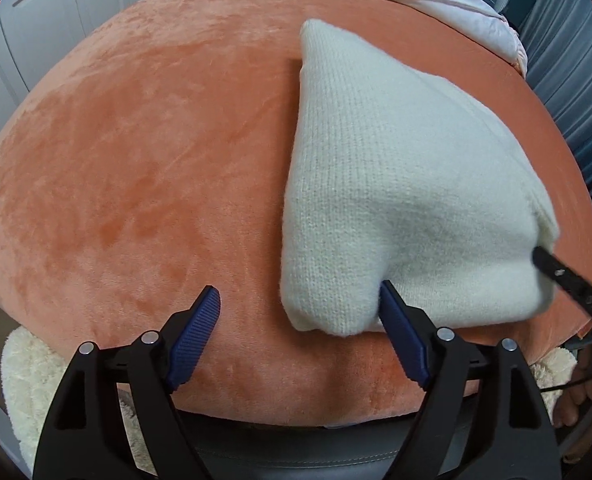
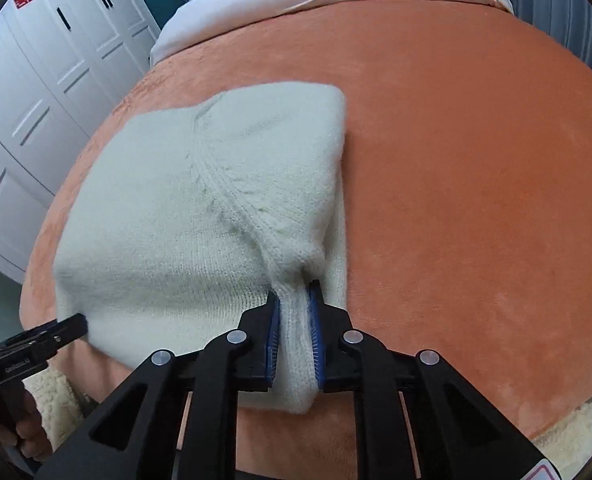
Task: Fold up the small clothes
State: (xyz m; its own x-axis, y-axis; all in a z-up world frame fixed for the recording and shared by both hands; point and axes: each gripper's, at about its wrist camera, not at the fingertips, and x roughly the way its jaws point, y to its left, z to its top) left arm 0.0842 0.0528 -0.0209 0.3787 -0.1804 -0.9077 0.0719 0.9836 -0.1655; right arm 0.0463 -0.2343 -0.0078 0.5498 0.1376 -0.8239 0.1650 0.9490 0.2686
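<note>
Cream sweater (image 2: 183, 216) lies partly folded on the orange bed (image 2: 476, 184). My right gripper (image 2: 296, 336) pinches a bunched edge at its near side. Left gripper (image 1: 300, 320) spread, straddling its near-left corner, nothing clamped. Final fold and flattening left, I'd judge.

Both tools, left tool (image 1: 300, 304) and right tool (image 2: 293, 304): black angular frames, silver rivets, ribbed blue pads (image 1: 193, 340); a small label, unreadable, perhaps lettering.
</note>
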